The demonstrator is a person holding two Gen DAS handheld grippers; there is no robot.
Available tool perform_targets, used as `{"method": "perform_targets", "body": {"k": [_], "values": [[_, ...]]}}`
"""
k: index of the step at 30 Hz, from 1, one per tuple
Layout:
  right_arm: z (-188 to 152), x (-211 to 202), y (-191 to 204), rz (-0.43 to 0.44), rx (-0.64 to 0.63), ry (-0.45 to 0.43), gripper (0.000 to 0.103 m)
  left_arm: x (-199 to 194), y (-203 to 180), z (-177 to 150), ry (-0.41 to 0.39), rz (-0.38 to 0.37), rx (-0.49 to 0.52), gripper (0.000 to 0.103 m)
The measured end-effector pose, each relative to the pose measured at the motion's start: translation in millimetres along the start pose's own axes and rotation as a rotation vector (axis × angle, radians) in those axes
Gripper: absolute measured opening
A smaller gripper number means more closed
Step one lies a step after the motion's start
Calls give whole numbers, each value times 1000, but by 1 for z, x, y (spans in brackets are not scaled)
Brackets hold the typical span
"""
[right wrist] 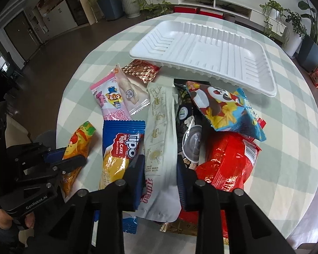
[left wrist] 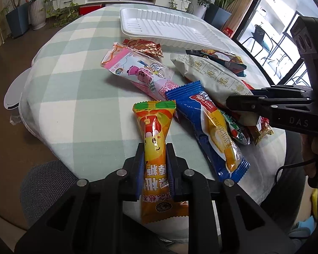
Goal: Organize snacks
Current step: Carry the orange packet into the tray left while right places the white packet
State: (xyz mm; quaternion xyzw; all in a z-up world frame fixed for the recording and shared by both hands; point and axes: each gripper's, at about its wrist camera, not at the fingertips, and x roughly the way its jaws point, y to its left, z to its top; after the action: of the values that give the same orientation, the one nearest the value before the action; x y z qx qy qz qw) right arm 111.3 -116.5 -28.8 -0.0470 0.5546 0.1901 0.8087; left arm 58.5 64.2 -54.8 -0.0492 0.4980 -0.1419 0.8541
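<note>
The left gripper (left wrist: 154, 158) pinches the orange candy packet (left wrist: 153, 139) lengthwise; the right gripper (right wrist: 159, 182) clamps the white sachet (right wrist: 161, 148), both pointing toward the empty white tray (right wrist: 201, 48) at the table's far edge.

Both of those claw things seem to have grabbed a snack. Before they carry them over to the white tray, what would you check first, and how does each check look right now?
1. Left gripper shut on the orange candy packet: ok, the fingers squeeze its middle.
2. Right gripper shut on the pale long sachet: ok, the fingers pinch its lower part.
3. White tray free of snacks: ok, nothing lies in it.
4. Sachet free of neighbours: not ok, it overlaps the blue Tipo roll cake and the black packet.
5. Tray flat on the checked tablecloth: cannot tell, its near edge seems to rest on packets.
</note>
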Motion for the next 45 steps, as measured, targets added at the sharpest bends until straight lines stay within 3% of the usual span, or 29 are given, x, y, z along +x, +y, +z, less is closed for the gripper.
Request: {"method": "perform_targets", "body": {"k": [7, 20, 24, 26, 29, 31, 34, 40, 45], "values": [[-2, -10, -4, 49, 42, -42, 25, -2, 7, -1, -13, -37, -34, 16], [-13, -46, -23, 377, 224, -204, 24, -26, 21, 9, -66, -133, -116, 16], [-16, -65, -45, 421, 287, -269, 24, -44, 32, 31, -105, -190, -146, 16], [-13, -78, -68, 412, 331, -313, 24, -53, 41, 52, -137, -193, -145, 16], [-3, -95, -119, 327, 419, -376, 24, -60, 56, 97, -183, -172, -128, 16], [15, -106, -167, 173, 475, -420, 24, -57, 59, 131, -204, -149, -104, 16], [33, -103, -188, 145, 494, -425, 24, -37, 51, 183, -193, -103, -37, 16], [100, -46, -195, 128, 427, -308, 24, 38, 30, 254, -87, -39, 14, 16], [117, 3, -188, 104, 375, -214, 24, 88, 13, 264, -13, 11, 56, 16]]}}
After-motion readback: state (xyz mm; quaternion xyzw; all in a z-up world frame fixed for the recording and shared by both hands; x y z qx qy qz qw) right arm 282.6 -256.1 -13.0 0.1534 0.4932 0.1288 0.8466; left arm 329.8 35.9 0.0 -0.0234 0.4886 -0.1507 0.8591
